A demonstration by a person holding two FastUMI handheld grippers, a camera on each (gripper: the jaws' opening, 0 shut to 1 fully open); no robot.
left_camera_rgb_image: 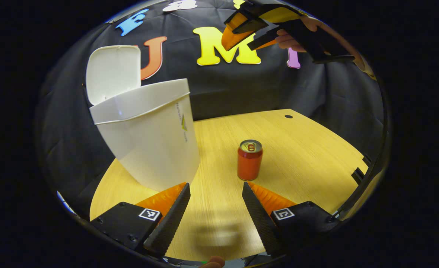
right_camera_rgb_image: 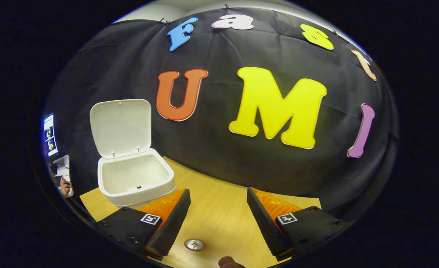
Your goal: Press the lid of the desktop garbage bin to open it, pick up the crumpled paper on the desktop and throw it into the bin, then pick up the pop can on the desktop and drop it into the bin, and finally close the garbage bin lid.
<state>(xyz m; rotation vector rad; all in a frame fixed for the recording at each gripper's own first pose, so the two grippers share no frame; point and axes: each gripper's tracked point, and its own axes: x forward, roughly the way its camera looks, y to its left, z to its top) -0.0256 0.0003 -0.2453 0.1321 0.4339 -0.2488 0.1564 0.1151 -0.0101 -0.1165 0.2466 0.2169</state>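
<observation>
Both views are evenly and fairly brightly lit from overhead, the wooden desktop (left_camera_rgb_image: 308, 156) glowing warm with a soft, smeared shadow at 6 o'clock in the left gripper view. The white bin (left_camera_rgb_image: 148, 137) shows only mild glare. Fisheye bending grows toward the rims (straight table edges curve), and detail softens there; the centres stay sharp.
</observation>
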